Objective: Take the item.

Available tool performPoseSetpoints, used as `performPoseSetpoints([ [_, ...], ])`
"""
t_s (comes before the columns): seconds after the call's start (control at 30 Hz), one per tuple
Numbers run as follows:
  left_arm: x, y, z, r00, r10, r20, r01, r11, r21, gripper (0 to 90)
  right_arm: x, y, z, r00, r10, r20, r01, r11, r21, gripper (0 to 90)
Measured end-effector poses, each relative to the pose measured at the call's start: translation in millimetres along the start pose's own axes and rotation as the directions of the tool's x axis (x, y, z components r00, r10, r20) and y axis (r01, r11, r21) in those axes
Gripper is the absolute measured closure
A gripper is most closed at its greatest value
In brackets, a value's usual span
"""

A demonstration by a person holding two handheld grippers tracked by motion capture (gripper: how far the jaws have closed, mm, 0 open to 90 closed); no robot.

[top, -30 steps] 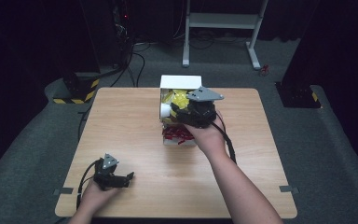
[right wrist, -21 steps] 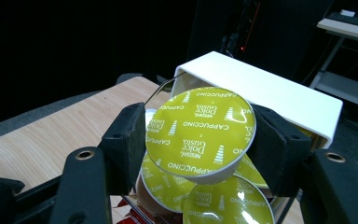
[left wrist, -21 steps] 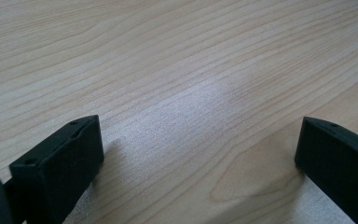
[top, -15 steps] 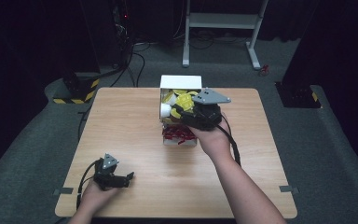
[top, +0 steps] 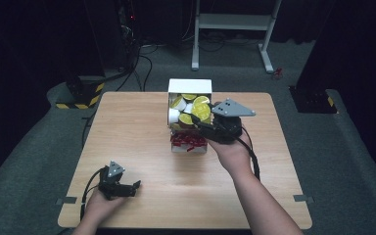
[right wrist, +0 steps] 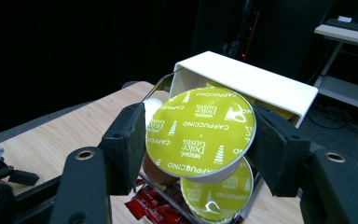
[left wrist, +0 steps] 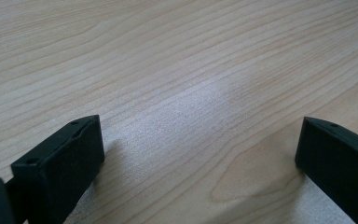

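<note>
My right gripper is shut on a coffee capsule with a yellow-green foil lid printed "Cappuccino", held by its sides with the lid facing the camera. In the high view the right gripper holds this capsule just above the wire holder at the table's back centre. Behind it, an open white box lies on its side, with several more yellow-lidded capsules spilling out. Another capsule sits below the held one. My left gripper rests at the table's front left, and its jaws stand open over bare wood.
Red packets lie in the lower part of the wire holder, also visible low in the right gripper view. The wooden table has bare wood left and right of the box. Dark floor, cables and a white frame lie beyond.
My right gripper has shifted a little to the right and back toward the person, carrying the capsule. The left gripper has stayed put.
</note>
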State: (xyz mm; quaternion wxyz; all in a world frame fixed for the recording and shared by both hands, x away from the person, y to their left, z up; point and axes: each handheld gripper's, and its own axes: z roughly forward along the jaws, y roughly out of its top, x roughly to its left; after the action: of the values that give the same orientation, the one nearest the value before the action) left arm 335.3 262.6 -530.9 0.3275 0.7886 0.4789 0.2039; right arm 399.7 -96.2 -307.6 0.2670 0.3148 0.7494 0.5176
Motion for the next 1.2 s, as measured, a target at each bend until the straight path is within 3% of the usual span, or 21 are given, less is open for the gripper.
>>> performPoseSetpoints([
  [0.6,-0.2,-0.1,0.0,1.0,-0.004,0.001,0.004,1.0,-0.003,1.8,-5.6,-19.6,-24.5,0.9995,0.017,-0.026,-0.018,1.0,-0.022,40.3],
  [1.2,-0.2,0.0,0.2,1.0,-0.006,0.001,0.006,1.0,-0.003,1.8,-7.6,-56.4,-47.3,0.9993,0.021,-0.03,-0.022,0.999,-0.031,40.2],
])
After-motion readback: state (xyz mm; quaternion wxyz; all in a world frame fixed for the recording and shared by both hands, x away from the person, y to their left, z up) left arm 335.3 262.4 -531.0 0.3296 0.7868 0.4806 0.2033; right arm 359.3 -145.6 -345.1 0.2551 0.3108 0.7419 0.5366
